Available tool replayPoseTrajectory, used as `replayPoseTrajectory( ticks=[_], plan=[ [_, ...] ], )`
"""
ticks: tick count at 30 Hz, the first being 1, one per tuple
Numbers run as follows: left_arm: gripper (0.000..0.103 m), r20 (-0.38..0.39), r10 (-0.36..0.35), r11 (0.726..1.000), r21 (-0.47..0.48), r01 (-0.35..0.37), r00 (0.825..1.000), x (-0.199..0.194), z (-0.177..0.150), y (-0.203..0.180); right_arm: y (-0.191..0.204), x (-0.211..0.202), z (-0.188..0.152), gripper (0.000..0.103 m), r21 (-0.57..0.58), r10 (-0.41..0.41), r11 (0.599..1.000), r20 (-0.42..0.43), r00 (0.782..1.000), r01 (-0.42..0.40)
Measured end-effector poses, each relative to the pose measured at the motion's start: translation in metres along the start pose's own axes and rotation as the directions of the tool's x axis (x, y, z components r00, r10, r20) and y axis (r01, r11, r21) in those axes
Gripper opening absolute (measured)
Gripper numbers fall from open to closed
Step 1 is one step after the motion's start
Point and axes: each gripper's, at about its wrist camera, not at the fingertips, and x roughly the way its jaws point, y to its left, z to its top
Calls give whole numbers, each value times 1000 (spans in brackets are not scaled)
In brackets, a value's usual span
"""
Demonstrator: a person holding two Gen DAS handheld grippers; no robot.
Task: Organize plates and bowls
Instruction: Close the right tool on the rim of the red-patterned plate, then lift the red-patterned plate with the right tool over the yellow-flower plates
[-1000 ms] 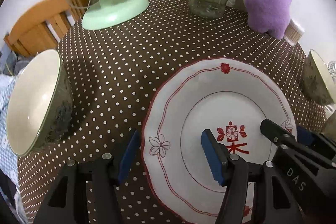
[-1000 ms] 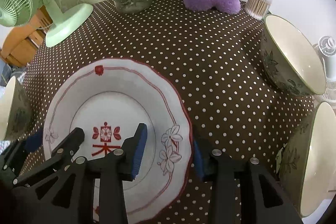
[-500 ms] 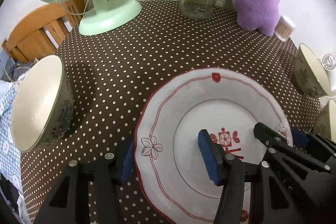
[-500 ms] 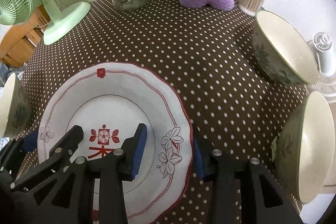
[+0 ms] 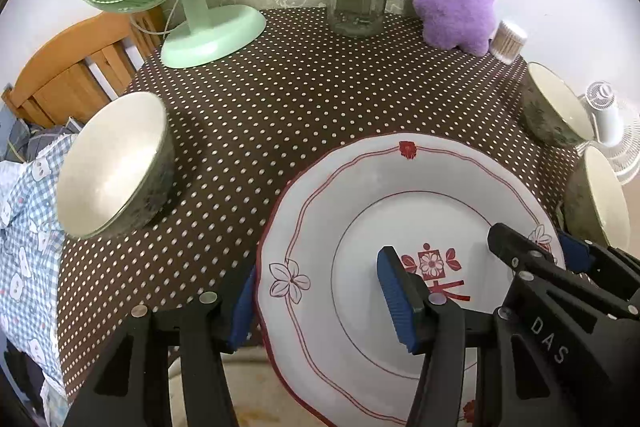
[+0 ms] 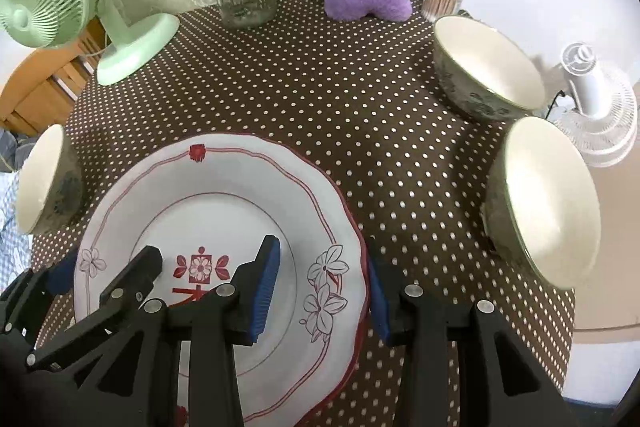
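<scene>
As plate [image 5: 400, 227] overhangs near edge of tabletop [image 5: 280, 99], you treat it as stiff, glazed, slippery, breakable. Left gripper [image 5: 320, 299] and right gripper [image 6: 324, 291] straddle opposite rims, jaws spread, not pinching. Grip at rims. Bowls: one at left edge [image 5: 112, 163], two at right edge [image 6: 488, 67] [image 6: 548, 199].

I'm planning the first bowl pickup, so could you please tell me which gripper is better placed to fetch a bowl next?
Neither is free yet: left gripper and right gripper both straddle the plate rim. After release, probably right: two bowls sit on its side, one bowl on the left.
</scene>
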Motion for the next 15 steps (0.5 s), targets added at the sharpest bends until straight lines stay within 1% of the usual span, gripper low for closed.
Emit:
replayPoseTrajectory(
  ticks=[6, 9, 15],
  plan=[
    [56, 23, -6, 1000, 6, 6, 1000, -27, -16, 13, 13, -30, -22, 44, 5, -9, 1000, 18, 1000, 9],
    [56, 28, -6, 1000, 24, 5, 1000, -38, -26, 17, 18, -39, -33, 44, 13, -15, 1000, 16, 1000, 15],
    [56, 36, -18, 1000, 26, 17, 999, -58, -44, 30, 30, -59, -55, 44, 9, -32, 999, 14, 999, 31]
  ],
)
